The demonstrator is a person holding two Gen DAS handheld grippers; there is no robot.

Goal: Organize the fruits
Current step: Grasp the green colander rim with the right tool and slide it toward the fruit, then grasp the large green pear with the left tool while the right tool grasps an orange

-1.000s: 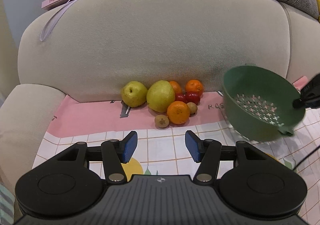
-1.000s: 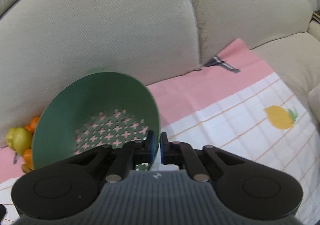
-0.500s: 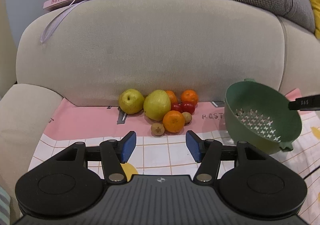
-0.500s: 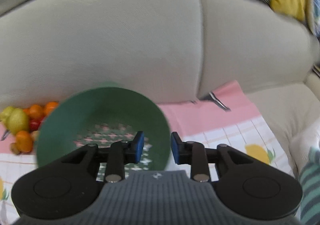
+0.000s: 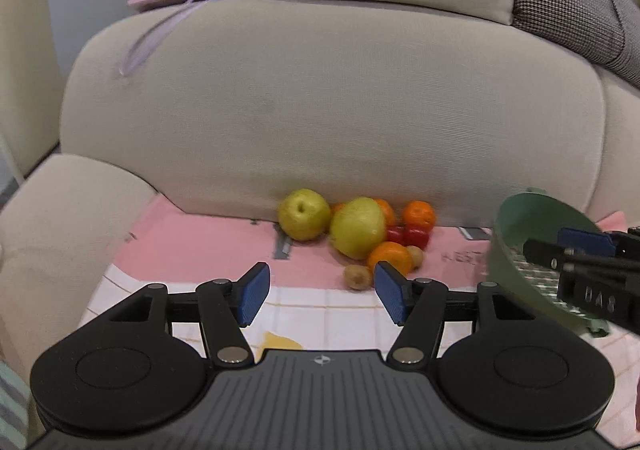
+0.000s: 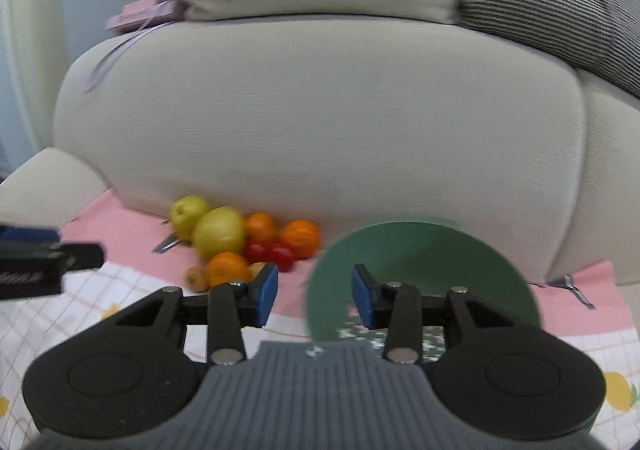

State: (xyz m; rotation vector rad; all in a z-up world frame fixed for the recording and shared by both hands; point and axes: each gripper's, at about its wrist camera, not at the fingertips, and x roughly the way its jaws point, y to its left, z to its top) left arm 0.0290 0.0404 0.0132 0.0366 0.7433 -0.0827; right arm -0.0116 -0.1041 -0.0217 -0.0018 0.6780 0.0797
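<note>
Colander point(image 6: 420, 262) released since before | right gripper point(image 6: 315, 296) jaws opening, empty | left gripper point(image 5: 320, 292) jaws spread, angled down

The fruits sit bunched on the pink edge of the cloth against my sofa's backrest: two yellow-green apples point(image 5: 305, 214) point(image 5: 358, 227) side by side, two oranges point(image 5: 418, 213) point(image 5: 385, 209) behind, two small red tomatoes point(image 5: 416, 235) touching in the middle, a third orange point(image 5: 390, 257) in front, and two little brown kiwis point(image 5: 357, 276) point(image 5: 416, 255) beside it. To their right, apart from the pile, the green colander point(image 6: 420, 262) rests on the cloth, tipped so its perforated bottom faces me.
</note>
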